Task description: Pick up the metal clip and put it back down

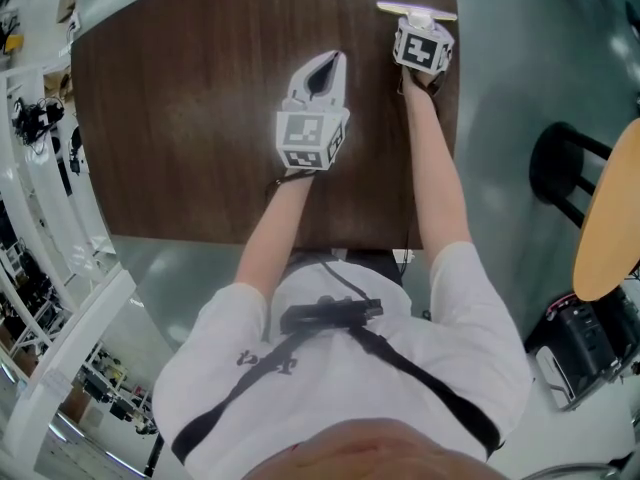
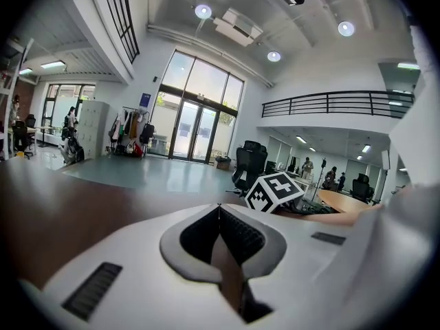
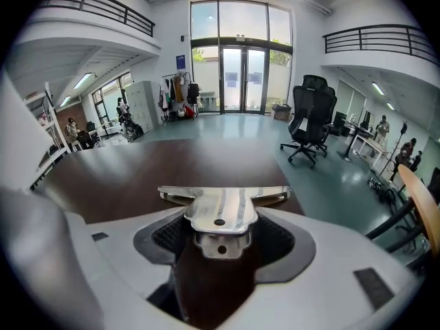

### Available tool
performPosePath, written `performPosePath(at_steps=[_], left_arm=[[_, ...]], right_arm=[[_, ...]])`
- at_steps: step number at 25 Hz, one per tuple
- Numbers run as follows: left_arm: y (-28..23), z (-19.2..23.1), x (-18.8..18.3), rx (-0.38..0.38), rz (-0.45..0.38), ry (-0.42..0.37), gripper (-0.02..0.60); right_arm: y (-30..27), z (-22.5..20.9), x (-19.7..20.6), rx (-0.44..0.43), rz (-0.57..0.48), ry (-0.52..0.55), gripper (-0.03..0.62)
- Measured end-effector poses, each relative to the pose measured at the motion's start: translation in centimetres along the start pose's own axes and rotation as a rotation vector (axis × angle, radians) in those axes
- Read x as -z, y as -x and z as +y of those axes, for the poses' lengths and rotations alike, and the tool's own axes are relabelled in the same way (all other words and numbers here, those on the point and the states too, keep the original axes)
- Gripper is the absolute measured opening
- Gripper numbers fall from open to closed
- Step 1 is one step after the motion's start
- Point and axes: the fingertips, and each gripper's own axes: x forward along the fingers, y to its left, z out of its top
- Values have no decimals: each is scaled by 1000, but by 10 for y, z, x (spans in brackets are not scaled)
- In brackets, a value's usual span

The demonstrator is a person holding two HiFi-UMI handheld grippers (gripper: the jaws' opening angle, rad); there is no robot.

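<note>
The metal clip (image 3: 221,208) is a shiny T-shaped piece with a wide flat bar across its front; in the head view the metal clip (image 1: 415,11) sticks out past my right gripper. My right gripper (image 3: 220,218) is shut on the clip's handle, holding it over the far right part of the brown table (image 1: 190,118). The right gripper (image 1: 421,30) sits near the table's right edge. My left gripper (image 1: 326,66) hovers over the table's middle, its jaws pressed together with nothing between them; the left gripper (image 2: 218,208) tips meet in its own view.
The dark wood table (image 3: 137,170) ends close to the right of the clip, with grey floor beyond. A black stool (image 1: 565,173) and a round tan tabletop (image 1: 610,218) stand at the right. White shelving (image 1: 45,198) runs along the left. An office chair (image 3: 311,115) stands farther off.
</note>
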Motion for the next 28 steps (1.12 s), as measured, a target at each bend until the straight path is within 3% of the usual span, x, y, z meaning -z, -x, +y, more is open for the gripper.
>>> performPosePath(at_steps=[9, 14, 20, 25, 28], left_arm=[[19, -10, -4, 2, -3, -9, 14], [41, -13, -14, 2, -18, -4, 14], [82, -17, -22, 10, -41, 3, 14], [121, -27, -36, 24, -71, 6, 14], [152, -39, -50, 57, -93, -54, 14]], right_arm=[[3, 6, -5, -72, -13, 36, 296], [31, 4, -6, -62, -41, 40, 296], [100, 4, 11, -70, -43, 4, 296], [186, 25, -13, -124, -197, 43, 295], [241, 44, -20, -161, -275, 29, 295]])
